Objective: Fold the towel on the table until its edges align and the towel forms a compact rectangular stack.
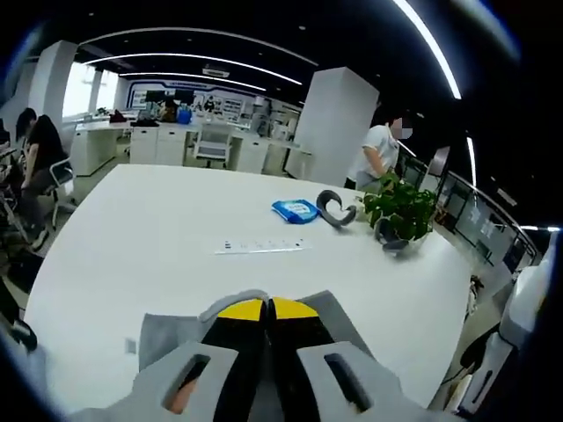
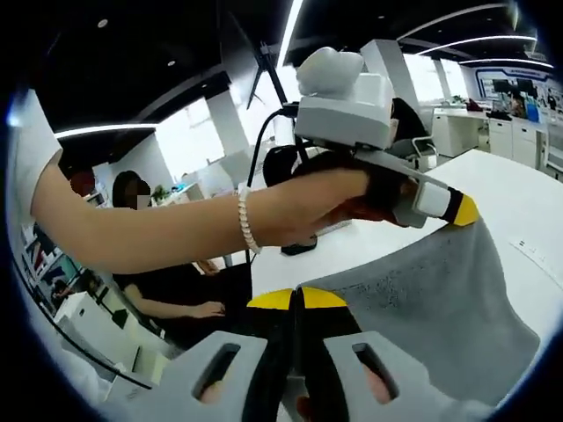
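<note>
Yellow-tipped jaws of the left hand-held gripper [image 1: 266, 309] sit closed at bottom centre of the left gripper view, pinching the grey towel [image 1: 167, 330] above the white bench [image 1: 158, 229]. Right gripper view: right hand-held gripper [image 2: 297, 299] likewise clamps the towel [image 2: 440, 290] at lower centre; the left one holds its corner at the right.

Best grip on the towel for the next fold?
By its corners, as now: the left gripper pinches one top corner of the grey towel, the right gripper the other. The edge stretches taut between them and the cloth hangs free.
</note>
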`<act>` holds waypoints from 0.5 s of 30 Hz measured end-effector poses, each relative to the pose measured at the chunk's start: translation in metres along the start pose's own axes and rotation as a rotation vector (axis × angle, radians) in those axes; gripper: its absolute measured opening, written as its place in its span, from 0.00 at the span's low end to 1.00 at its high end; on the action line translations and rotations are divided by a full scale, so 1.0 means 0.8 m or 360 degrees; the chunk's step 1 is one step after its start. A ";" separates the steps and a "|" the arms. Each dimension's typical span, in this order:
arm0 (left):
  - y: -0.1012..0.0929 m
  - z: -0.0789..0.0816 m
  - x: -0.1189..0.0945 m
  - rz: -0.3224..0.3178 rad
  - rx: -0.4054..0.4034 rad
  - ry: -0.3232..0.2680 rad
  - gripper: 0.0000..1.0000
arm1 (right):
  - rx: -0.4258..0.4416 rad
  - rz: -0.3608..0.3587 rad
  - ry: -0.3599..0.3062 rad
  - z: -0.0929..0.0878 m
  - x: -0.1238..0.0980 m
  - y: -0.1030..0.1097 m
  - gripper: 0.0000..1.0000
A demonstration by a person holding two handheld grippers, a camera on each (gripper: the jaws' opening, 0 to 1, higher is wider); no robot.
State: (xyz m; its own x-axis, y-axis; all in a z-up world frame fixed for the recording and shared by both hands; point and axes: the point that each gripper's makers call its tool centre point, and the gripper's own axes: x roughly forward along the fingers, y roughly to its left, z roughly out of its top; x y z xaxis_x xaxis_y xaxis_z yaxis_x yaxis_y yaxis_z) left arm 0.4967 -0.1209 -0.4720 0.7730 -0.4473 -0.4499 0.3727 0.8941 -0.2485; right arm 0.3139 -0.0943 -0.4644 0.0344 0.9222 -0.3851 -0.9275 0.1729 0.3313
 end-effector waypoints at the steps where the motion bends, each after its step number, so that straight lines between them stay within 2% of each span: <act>1: 0.004 -0.001 -0.002 0.0002 0.0004 -0.0002 0.02 | 0.0008 0.0005 0.0004 -0.001 0.004 0.000 0.00; 5: 0.014 -0.003 -0.004 0.0004 0.0027 -0.0008 0.02 | 0.0036 0.0018 0.0035 -0.006 0.022 -0.002 0.00; 15: 0.053 -0.017 -0.008 0.0005 -0.0048 -0.0005 0.02 | 0.0037 0.0032 0.0084 -0.002 0.057 -0.002 0.00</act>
State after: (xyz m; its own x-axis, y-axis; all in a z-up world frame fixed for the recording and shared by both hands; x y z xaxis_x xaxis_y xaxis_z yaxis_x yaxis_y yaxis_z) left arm 0.5001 -0.0805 -0.4915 0.7759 -0.4444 -0.4478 0.3547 0.8943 -0.2729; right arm 0.3161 -0.0528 -0.4838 -0.0041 0.9062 -0.4227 -0.9189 0.1633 0.3591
